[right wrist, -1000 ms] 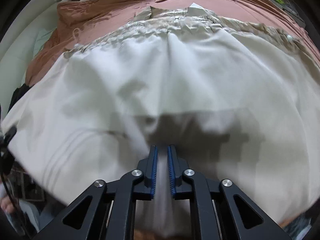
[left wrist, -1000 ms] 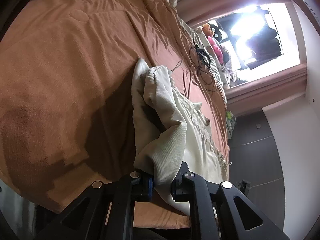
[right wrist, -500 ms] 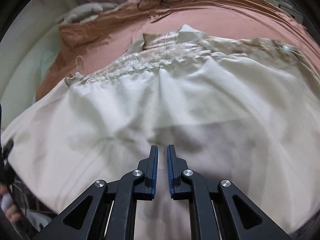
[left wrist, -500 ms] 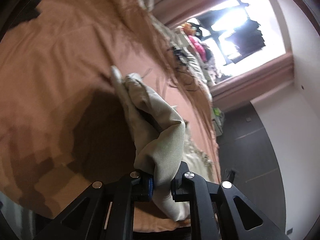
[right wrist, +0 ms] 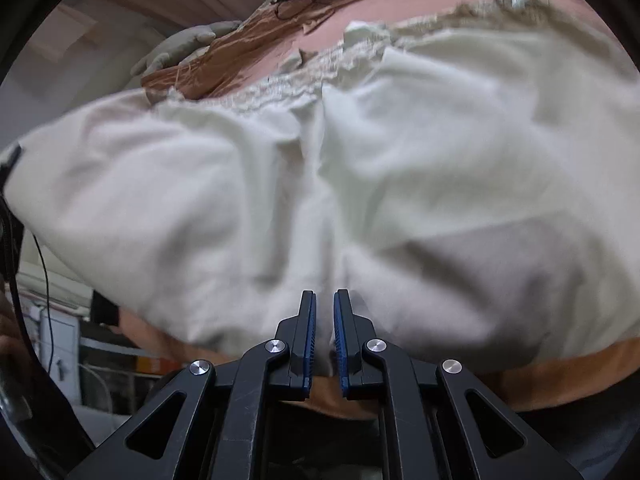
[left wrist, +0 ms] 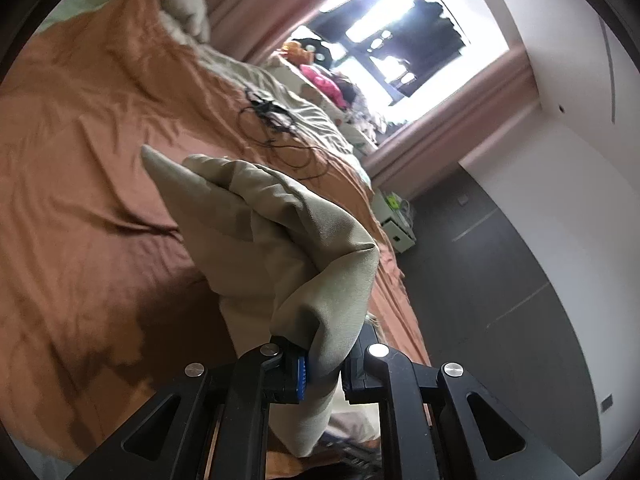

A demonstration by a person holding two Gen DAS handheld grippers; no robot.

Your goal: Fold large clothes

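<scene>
Watch both pinches as the cream garment lifts off the bed.
Your left gripper (left wrist: 324, 364) clamps a bunched corner of the garment (left wrist: 280, 232); your right gripper (right wrist: 325, 328) pinches only a thin edge, which could slip free and spoil the fold over the orange bedspread (left wrist: 88, 128).

A bed with a rust-orange cover (left wrist: 80, 160) fills the left of the left wrist view. A tangle of black cable (left wrist: 272, 120) lies on it in the upper middle, and a grey pillow (left wrist: 180, 4) sits at its top edge. In the right wrist view a cream garment (right wrist: 400, 160) spreads across the middle of the cover, blurred, its gathered trim toward the upper frame.
</scene>
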